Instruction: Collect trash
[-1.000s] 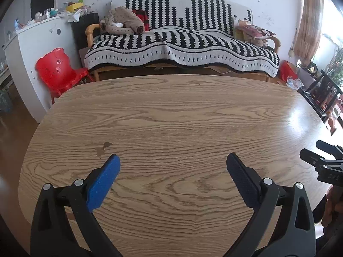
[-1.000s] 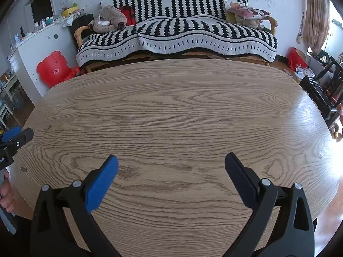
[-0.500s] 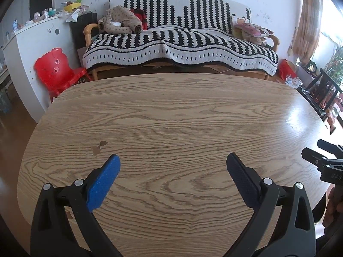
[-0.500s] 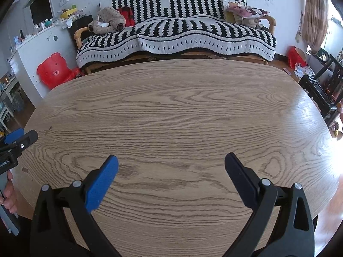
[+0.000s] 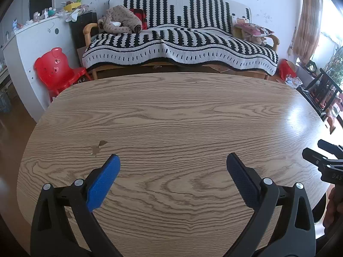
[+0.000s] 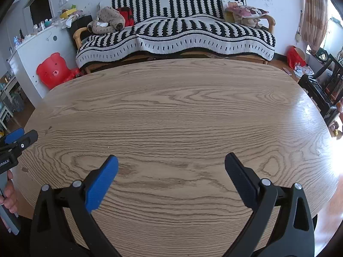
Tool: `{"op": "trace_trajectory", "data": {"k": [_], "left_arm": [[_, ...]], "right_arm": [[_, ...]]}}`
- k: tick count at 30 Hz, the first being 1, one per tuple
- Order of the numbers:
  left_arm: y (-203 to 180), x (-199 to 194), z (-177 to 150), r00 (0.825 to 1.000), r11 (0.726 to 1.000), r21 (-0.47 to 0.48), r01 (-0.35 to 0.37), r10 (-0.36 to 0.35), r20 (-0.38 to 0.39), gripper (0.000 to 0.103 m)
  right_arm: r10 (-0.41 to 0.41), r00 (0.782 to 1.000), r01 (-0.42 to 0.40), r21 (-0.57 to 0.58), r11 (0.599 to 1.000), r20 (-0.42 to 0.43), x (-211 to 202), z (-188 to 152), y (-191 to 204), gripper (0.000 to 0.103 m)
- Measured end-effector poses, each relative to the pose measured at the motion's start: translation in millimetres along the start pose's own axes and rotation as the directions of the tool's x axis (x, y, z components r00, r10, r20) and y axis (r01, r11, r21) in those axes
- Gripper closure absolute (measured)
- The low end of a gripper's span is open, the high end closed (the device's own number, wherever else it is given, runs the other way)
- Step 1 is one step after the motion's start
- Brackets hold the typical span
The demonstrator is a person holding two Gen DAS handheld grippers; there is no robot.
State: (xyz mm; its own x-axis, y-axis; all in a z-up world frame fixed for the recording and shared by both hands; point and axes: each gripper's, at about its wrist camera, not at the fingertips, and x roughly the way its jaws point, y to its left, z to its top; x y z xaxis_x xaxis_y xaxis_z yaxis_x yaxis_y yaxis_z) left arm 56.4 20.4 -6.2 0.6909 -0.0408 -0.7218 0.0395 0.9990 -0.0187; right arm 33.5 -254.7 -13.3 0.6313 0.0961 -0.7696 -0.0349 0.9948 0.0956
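1. The left gripper (image 5: 172,162) held its two blue-padded fingers (image 5: 103,182) spread wide, gripping nothing, poised above the near part of the desk (image 5: 182,115).
2. The right gripper (image 6: 171,162) was likewise wide apart and empty.
3. Two small brown scraps (image 5: 97,147) lay on the desk, just beyond the left gripper's left finger.
4. One striped sofa (image 5: 178,42) and one red chair (image 5: 57,70) stood beyond the far edge.
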Motion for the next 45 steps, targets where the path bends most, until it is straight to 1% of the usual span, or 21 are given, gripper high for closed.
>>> {"op": "trace_trajectory", "data": {"k": [25, 31, 45], "left_arm": [[-4, 1, -5, 1.0, 1.0, -0.001, 0.002, -0.002, -0.006, 0.007], [-7, 5, -13, 1.0, 1.0, -0.002, 0.004, -0.004, -0.014, 0.007], [-8, 4, -12, 1.0, 1.0, 0.0, 0.004, -0.004, -0.015, 0.007]], "right_arm": [[0.0, 1.0, 0.0, -0.003, 1.0, 0.001, -1, 0, 0, 0.007], [0.0, 1.0, 0.0, -0.003, 1.0, 0.001, -1, 0, 0, 0.007], [-0.001, 1.0, 0.001, -0.004, 1.0, 0.001, -1, 0, 0, 0.007]]}}
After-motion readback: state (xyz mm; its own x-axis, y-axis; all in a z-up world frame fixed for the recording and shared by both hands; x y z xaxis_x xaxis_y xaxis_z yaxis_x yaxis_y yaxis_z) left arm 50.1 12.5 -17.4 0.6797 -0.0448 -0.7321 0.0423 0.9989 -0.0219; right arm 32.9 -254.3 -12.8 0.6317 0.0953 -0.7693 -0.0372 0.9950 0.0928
